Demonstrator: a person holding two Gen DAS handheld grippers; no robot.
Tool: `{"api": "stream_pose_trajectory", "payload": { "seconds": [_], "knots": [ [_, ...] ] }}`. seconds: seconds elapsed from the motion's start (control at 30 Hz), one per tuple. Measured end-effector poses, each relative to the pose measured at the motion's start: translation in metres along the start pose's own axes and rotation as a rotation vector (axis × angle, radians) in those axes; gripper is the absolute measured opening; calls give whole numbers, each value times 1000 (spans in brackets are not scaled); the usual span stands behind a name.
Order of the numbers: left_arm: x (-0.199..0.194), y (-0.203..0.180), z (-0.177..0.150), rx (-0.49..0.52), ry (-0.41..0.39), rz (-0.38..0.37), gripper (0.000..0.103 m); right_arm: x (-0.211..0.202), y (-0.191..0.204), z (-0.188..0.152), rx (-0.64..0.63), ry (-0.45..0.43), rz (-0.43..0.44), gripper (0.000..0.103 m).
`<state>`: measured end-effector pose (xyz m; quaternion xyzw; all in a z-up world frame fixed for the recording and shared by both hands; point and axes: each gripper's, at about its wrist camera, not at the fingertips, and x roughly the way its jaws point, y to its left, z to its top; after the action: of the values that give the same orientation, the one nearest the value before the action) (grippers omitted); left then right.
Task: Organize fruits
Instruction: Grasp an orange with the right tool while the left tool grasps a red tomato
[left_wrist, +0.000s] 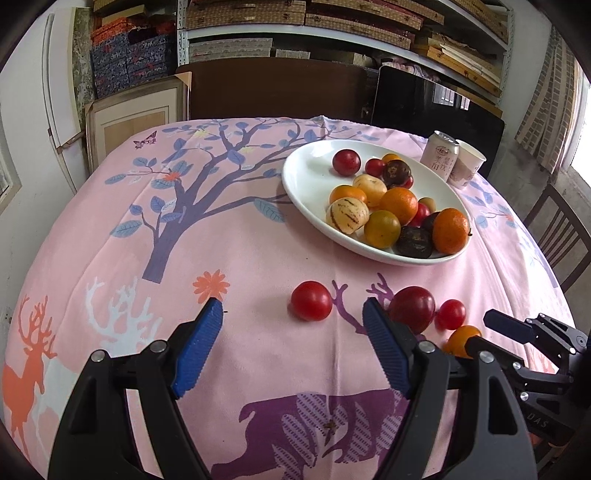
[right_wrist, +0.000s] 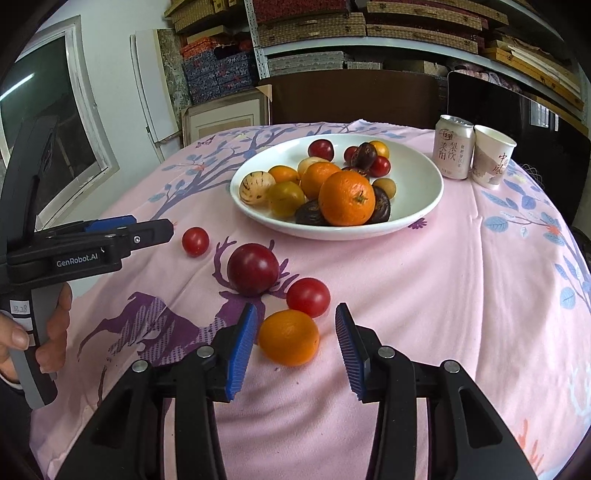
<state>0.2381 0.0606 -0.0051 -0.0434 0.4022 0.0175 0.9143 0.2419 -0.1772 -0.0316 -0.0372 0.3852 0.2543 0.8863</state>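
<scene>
Take the white plate (right_wrist: 413, 218) as your landmark: a shallow, glossy oval dish heaped with round fruit, smooth orange ones, dull dark-purple ones, a pale cream one with thin stripes and small shiny reds.

Four fruits lie loose on the soft pink printed tablecloth (right_wrist: 461, 295), all on the near side of the plate. Closest to its rim is the big dark-red plum (right_wrist: 252, 268), smooth and nearly spherical. To the plum's left, also near the plate, sits a small glossy red tomato (right_wrist: 195, 241). A second red tomato (right_wrist: 308, 297) lies just beside the plum, farther from the plate, and the small orange (right_wrist: 289, 337), faintly dimpled, is farthest out.

Your right gripper (right_wrist: 295, 349) has its ribbed blue pads either side of that orange, released, with a gap on both sides.

Your left gripper (left_wrist: 293, 341) is spread wide over bare cloth and grips nothing; the first tomato (left_wrist: 311, 300) lies just beyond its tips, plateward.

A slim metal can (right_wrist: 453, 147) and a tapered paper cup (right_wrist: 491, 158) stand touching, just right of the plate.
</scene>
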Motion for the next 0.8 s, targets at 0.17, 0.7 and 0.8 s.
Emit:
{"api": "stream_pose_trajectory", "payload": {
  "seconds": [0.17, 0.7, 0.8],
  "knots": [
    [11, 1, -2, 6, 18, 4, 76, 13, 4, -8, -10, 51, 2, 45],
    [62, -16, 6, 57, 84, -12, 38, 13, -4, -12, 22, 63, 43, 38],
    [60, -17, 6, 52, 85, -14, 30, 11, -5, -11, 29, 57, 51, 38]
  ]
}}
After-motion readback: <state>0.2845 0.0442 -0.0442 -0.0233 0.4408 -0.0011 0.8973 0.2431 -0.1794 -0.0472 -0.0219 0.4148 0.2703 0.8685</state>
